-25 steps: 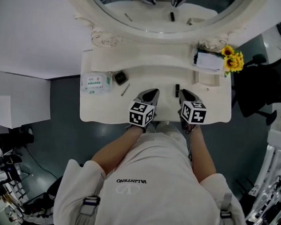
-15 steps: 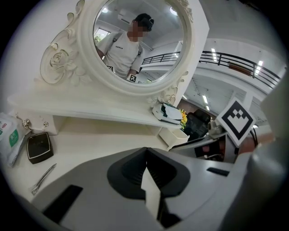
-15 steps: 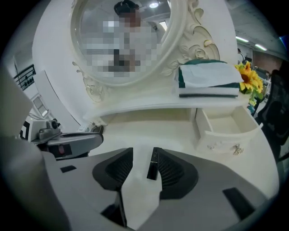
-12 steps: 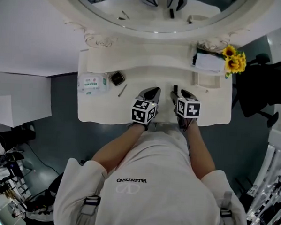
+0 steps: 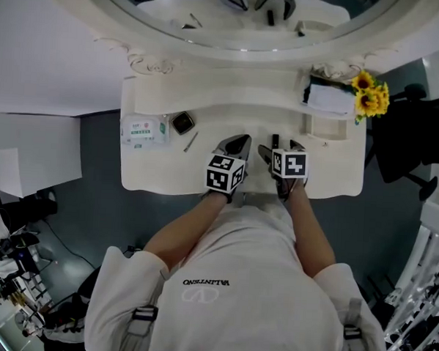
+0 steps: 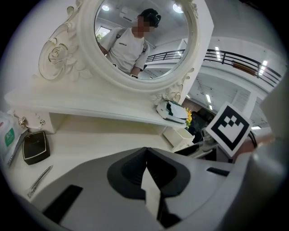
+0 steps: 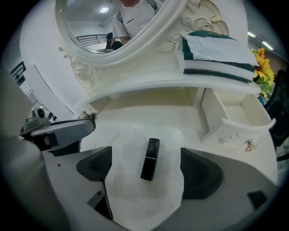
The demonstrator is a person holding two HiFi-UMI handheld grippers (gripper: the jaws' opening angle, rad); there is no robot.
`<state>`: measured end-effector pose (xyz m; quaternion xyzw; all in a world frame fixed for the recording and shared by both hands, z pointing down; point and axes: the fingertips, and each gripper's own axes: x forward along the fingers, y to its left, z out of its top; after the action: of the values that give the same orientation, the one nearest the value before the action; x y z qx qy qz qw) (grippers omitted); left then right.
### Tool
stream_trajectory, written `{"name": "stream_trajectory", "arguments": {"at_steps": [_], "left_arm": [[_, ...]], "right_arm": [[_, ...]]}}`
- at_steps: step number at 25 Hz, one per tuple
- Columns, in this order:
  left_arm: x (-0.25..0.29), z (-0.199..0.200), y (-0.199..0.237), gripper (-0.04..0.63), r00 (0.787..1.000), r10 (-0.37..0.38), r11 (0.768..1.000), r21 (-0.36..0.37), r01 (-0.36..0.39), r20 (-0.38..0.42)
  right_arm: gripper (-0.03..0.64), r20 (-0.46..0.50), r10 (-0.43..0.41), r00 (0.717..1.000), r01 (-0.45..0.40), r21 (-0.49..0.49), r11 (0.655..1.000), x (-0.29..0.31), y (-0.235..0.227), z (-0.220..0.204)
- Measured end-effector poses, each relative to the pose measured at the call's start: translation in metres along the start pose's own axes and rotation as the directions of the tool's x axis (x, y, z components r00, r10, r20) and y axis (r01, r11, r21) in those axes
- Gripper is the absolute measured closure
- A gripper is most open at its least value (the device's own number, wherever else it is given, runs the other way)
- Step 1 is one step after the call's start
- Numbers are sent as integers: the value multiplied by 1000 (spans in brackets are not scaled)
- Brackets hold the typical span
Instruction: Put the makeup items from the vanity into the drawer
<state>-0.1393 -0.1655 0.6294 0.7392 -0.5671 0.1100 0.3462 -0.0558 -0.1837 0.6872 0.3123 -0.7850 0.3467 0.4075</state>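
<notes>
A black lipstick tube [image 7: 150, 159] lies flat on the white vanity top [image 5: 161, 172]. My right gripper [image 7: 146, 170] hovers over it with its jaws opening wide. The tube sits between the jaws and neither pad touches it. In the head view the lipstick [image 5: 275, 142] shows just beyond the right gripper [image 5: 279, 151]. My left gripper [image 5: 234, 146] rests beside it, shut with nothing in it [image 6: 145, 158]. A small dark compact [image 5: 183, 122] and a thin metal clip [image 5: 191, 141] lie to the left. A small drawer [image 7: 235, 118] stands pulled open at the right.
A tissue pack [image 5: 142, 130] lies at the vanity's left end. A folded white and green cloth [image 5: 328, 97] and yellow flowers [image 5: 370, 95] sit on the upper shelf at the right. The round mirror [image 6: 140, 36] rises behind.
My right gripper has slid left over the lipstick and its jaws have spread from shut to wide. The left gripper has stayed put.
</notes>
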Motion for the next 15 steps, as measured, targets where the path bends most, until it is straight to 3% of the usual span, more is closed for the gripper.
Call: {"name": "stream_trajectory", "arguments": {"at_steps": [15], "left_arm": [[19,-27,10,594,990,51,997,-48,-57,-131]], "right_arm": [[135,-92,-79,993,81,16,997,19,-19,-7]]}}
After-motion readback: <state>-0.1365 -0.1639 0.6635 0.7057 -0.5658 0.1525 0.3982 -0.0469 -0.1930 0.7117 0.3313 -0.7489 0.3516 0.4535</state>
